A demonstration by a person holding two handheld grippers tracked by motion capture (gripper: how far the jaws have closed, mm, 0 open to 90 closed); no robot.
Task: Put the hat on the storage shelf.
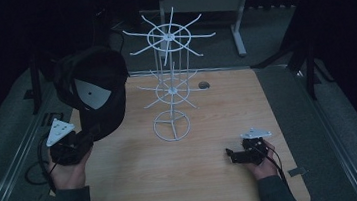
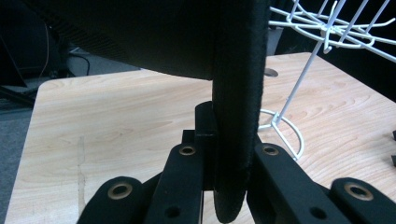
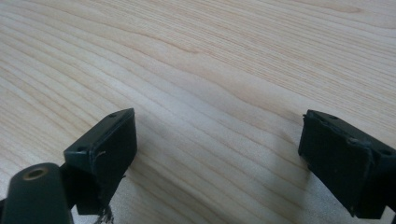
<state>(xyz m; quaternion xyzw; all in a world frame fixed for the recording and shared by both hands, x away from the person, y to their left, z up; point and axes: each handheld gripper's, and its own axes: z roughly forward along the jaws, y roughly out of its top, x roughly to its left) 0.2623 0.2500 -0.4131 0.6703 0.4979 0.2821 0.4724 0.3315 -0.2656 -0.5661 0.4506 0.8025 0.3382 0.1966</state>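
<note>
A pale wooden worktop point(image 1: 200, 178) is lying in a dark room. The left gripper point(image 1: 77, 141) is clamping its fingers point(image 2: 187, 168) on a black cap point(image 1: 97, 91), held up beside a white wire rack point(image 1: 169, 81). The right gripper point(image 1: 237, 155) is resting low, fingers point(image 3: 105, 149) spread wide apart.

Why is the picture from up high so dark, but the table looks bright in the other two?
In the high view the room is dim and bluish, so the black cap nearly melts into the background. In the left gripper view the wooden table is brightly lit, while the cap's brim sits close, a dark shape without detail. In the right gripper view the wood grain is sharp, with soft shadows under the open jaws.
</note>
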